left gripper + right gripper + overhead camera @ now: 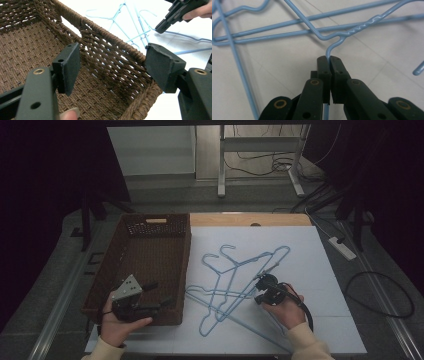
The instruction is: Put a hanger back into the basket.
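Near edge of the surface (320,270), left: left gripper (152,296) held over the near right corner of the basket (150,227), fingers (68,66) spread wide with nothing between them, one over the woven floor, the other beside the basket's right wall.

Near edge, right of centre: right gripper (260,287) low over the white sheet, fingers (323,67) pressed together on the wire of one hanger (352,31), just below the twisted neck where the hook stem bends down; wire seen entering between the pads and leaving beneath them.

Middle of the surface: hangers (235,280), thin pale-blue wire, lying flat and crossed over one another in a loose heap just right of the basket; hooks pointing toward the far edge, long bottom bars running toward the near edge. Gripped hanger still resting among the others, not lifted.

Left edge, near to far: basket, brown wicker, long and shallow, no hangers inside.

Step in hand, as judged: grasp made on one hanger at its neck, lift not yet begun.

Next move, as judged: a slow raise to draw the gripped hanger free of the crossed wires, then a carry leftward over the basket's right wall. Likely snag: neighbouring hangers hooked on and dragged along; open left gripper well placed to steady the basket or hold the rest down.
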`<state>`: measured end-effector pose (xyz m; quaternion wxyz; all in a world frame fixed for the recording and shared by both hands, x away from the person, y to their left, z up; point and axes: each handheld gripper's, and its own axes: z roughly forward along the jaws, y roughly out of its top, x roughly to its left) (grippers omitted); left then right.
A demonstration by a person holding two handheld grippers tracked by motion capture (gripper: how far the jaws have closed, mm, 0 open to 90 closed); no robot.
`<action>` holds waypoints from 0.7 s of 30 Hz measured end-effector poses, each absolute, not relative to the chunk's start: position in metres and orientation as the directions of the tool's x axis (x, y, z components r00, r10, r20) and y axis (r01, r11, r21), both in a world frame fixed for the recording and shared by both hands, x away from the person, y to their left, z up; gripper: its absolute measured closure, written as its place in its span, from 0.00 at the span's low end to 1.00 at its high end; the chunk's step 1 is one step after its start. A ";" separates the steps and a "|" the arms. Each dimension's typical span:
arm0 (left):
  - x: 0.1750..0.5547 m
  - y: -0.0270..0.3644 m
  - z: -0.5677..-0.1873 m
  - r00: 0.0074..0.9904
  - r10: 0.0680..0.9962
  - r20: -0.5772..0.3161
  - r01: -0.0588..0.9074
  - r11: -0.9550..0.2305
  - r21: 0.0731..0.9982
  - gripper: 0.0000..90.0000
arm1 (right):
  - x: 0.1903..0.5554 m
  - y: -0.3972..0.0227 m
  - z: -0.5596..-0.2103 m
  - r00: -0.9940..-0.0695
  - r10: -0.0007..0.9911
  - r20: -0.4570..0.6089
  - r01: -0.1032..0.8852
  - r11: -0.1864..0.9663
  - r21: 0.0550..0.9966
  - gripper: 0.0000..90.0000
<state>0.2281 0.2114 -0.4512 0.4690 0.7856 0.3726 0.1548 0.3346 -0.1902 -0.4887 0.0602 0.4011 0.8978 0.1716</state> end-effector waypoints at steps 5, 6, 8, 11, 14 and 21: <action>0.227 0.210 -0.450 0.676 0.730 -0.102 0.435 -0.285 0.854 0.34 | 0.329 -0.202 -0.478 -0.710 0.704 0.034 0.648 0.633 0.424 0.97; 0.227 0.210 -0.450 0.676 0.730 -0.102 0.436 -0.285 0.854 0.34 | 0.328 -0.204 -0.476 -0.716 0.697 0.039 0.641 0.634 0.433 0.97; 0.227 0.208 -0.450 0.678 0.729 -0.099 0.435 -0.288 0.853 0.34 | 0.325 -0.209 -0.473 -0.730 0.682 0.040 0.621 0.638 0.455 0.97; 0.227 0.207 -0.450 0.679 0.728 -0.098 0.434 -0.291 0.853 0.34 | 0.323 -0.216 -0.467 -0.746 0.665 0.039 0.597 0.642 0.481 0.97; 0.226 0.207 -0.449 0.680 0.727 -0.096 0.434 -0.293 0.852 0.34 | 0.322 -0.222 -0.462 -0.753 0.656 0.047 0.584 0.635 0.506 0.97; 0.226 0.203 -0.447 0.685 0.723 -0.091 0.430 -0.300 0.852 0.34 | 0.319 -0.231 -0.454 -0.774 0.630 0.065 0.555 0.624 0.550 0.97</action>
